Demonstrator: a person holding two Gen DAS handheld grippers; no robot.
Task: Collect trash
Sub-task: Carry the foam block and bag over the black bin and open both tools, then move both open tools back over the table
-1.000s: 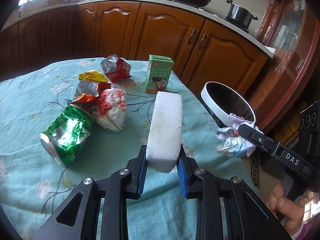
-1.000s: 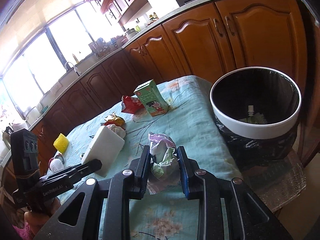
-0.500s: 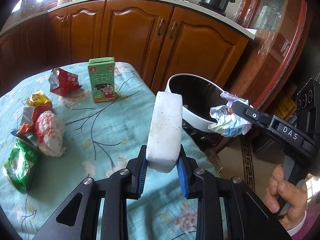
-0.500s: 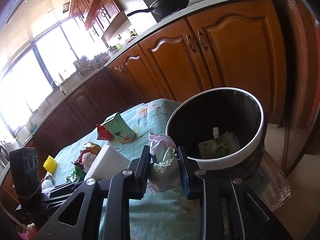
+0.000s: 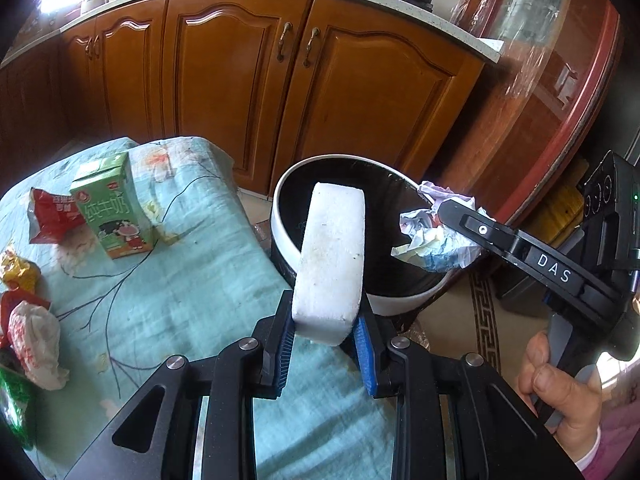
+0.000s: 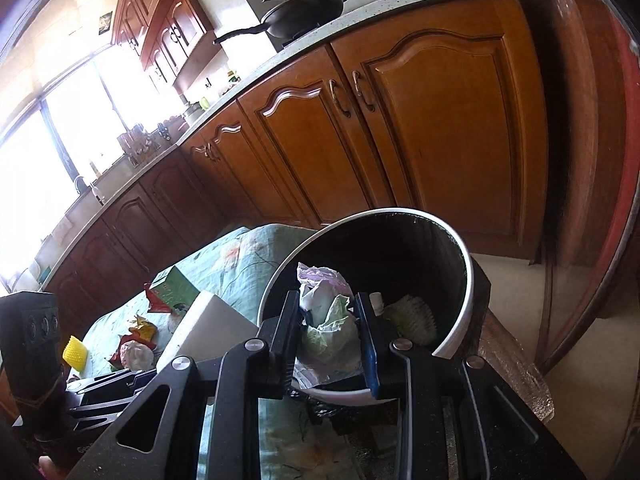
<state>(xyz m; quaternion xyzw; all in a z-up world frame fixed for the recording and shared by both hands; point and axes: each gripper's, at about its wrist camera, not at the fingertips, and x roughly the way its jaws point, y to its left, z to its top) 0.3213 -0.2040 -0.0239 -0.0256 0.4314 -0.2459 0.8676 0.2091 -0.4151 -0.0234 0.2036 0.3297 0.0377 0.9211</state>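
Observation:
My left gripper (image 5: pixel 325 338) is shut on a white foam block (image 5: pixel 332 260), held upright at the near rim of the white-rimmed trash bin (image 5: pixel 280 240). My right gripper (image 6: pixel 330 334) is shut on a crumpled paper wad (image 6: pixel 326 320) over the open bin (image 6: pixel 460 320), which holds some trash inside. In the left wrist view the wad (image 5: pixel 432 240) hangs over the bin's right side. The foam block also shows in the right wrist view (image 6: pixel 208 328).
On the teal tablecloth (image 5: pixel 180 300) lie a green milk carton (image 5: pixel 114 208), a red wrapper (image 5: pixel 50 216), a white bag wad (image 5: pixel 36 336) and other wrappers at the left. Wooden cabinets (image 5: pixel 320 100) stand behind the bin. A yellow object (image 6: pixel 75 352) sits far back.
Both grippers have moved right off the table toward the bin. The foam block is now at the bin's rim and the paper wad is over its opening.

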